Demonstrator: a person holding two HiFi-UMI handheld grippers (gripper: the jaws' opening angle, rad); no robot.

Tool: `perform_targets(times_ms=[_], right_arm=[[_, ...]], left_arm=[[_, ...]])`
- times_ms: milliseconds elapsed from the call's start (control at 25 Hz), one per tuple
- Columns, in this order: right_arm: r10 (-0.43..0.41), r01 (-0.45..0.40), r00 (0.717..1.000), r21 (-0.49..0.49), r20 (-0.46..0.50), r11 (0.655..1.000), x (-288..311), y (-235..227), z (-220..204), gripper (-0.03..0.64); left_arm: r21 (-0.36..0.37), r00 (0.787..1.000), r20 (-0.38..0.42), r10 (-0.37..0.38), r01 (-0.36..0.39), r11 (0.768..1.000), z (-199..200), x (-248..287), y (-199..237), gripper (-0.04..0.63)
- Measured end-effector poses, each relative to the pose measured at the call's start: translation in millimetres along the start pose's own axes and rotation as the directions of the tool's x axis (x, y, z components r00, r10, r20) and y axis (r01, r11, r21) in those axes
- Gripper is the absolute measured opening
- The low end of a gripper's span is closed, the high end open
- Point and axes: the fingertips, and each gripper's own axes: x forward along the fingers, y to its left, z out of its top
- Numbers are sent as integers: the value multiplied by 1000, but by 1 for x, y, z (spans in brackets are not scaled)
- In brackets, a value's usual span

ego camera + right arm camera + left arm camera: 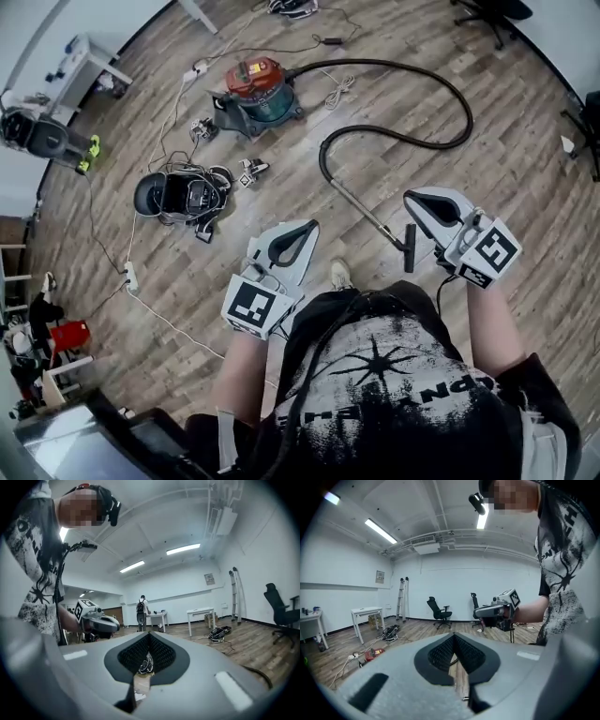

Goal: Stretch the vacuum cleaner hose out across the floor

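Black hose (375, 62) looped by vacuum (258, 91), cables (173, 324) | left gripper (312, 227), right gripper (411, 198) pressed together

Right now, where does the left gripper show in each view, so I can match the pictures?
Head view: left gripper just below centre, slightly left, jaws together and empty.
Left gripper view: its own jaws fill the bottom half, tips meeting near centre.
Right gripper view: left of centre at mid-height, nose pointing right.
Shared landmark: the person's black printed T-shirt.

Prob. lab/office rm: wood floor (525, 169), white desks (368, 610), office chairs (439, 613), ladder (401, 599), strip lights (380, 530).
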Motion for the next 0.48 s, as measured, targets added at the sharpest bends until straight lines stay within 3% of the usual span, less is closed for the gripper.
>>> perform_targets(times_ms=[240, 480], right_arm=[[-127, 127, 992, 23, 0, 992, 7, -20, -2, 8], [-187, 187, 982, 39, -15, 981, -24, -21, -21, 8]], left_arm=[[12, 990, 0, -139, 139, 990, -16, 25, 24, 2], [12, 959, 30, -281, 281, 960, -5, 67, -25, 2]])
